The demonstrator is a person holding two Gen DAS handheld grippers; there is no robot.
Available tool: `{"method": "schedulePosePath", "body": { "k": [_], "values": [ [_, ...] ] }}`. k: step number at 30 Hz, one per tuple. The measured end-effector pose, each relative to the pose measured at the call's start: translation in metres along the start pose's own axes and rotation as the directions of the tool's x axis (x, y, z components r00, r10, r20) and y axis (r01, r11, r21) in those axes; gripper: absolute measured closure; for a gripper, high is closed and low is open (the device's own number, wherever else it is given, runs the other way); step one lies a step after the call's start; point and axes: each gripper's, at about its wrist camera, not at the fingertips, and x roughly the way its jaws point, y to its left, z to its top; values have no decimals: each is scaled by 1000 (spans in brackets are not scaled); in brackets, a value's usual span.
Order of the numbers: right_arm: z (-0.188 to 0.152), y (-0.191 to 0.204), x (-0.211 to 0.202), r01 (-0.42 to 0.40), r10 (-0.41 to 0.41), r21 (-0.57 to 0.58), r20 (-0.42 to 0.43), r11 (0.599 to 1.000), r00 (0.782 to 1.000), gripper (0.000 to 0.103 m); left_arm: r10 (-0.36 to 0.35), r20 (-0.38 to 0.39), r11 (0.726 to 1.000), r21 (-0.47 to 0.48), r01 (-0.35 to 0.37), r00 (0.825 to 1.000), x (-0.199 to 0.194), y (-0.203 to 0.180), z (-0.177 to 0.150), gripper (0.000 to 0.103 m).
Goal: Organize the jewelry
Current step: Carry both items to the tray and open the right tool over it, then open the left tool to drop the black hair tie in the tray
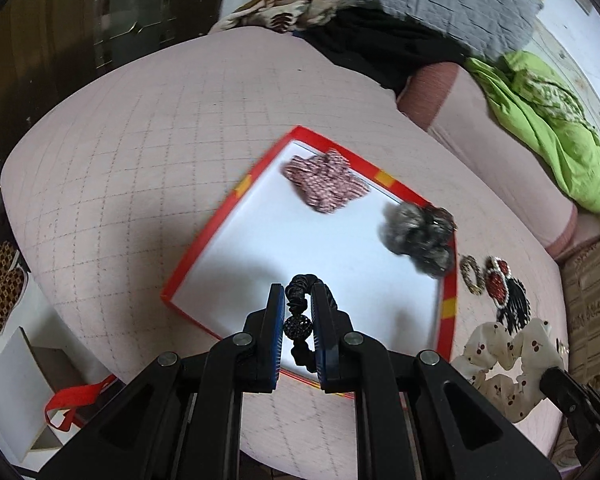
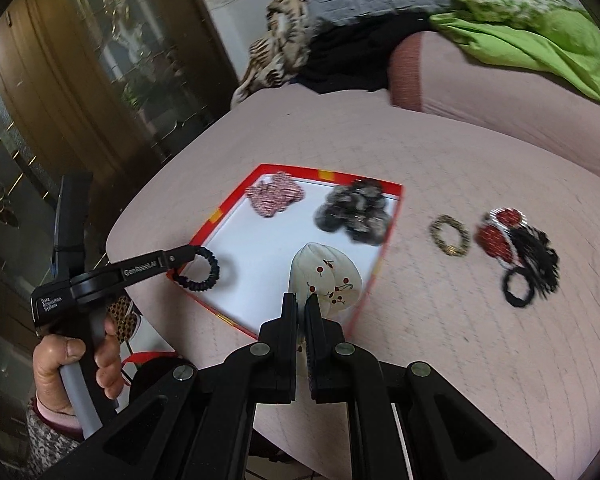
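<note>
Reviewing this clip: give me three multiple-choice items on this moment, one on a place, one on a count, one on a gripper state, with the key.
1. Where does the grey furry scrunchie lie?
A. in the red-rimmed tray
B. on the bedspread
C. in a gripper

2. How many items lie on the pink bedspread right of the tray?
A. none
B. two
C. five

3. What does the left gripper hold?
A. nothing
B. the black hair tie
C. a ring

Key: A, it lies inside the rim; B, the beaded bracelet and red-and-black hair piece; B, fingers closed around it.
</note>
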Motion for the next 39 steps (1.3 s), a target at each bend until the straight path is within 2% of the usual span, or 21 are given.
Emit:
{"method": "schedulePosePath", "body": {
  "k": [4,6,9,16,22,24,26,27,28,39],
  "values": [
    [5,9,23,-33,33,3,-8,999,999,98,60,15,998,16,-60,998,9,7,0,90],
    [4,11,36,-28,29,6,-28,1000,999,98,114,21,993,21,-114,993,14,12,0,90],
    [-2,6,57,-1,2,12,-74,1000,997,98,151,20,988,11,-151,988,21,23,2,90],
    [-20,-6,92,85,-84,-1,-162,996,983,98,166,12,986,8,-166,986,29,29,2,90],
    [-21,-8,91,105,-105,-8,-161,994,981,97,156,21,988,-6,-156,988,25,26,2,90],
    [-20,-8,90,104,-103,-2,-159,995,982,90,149,26,989,-9,-149,989,21,24,3,89],
    [-21,-10,87,103,-100,12,-152,995,983,70,141,34,990,-8,-140,989,16,21,3,82],
    [-21,-11,85,101,-97,19,-146,995,985,55,137,39,991,-8,-136,990,13,19,3,80],
    [-21,-13,83,104,-99,26,-137,994,986,46,133,45,991,-7,-133,990,10,17,3,76],
    [-25,-34,54,101,-92,98,-86,990,992,44,122,78,989,79,-128,989,-10,-25,-4,70]
  ]
}}
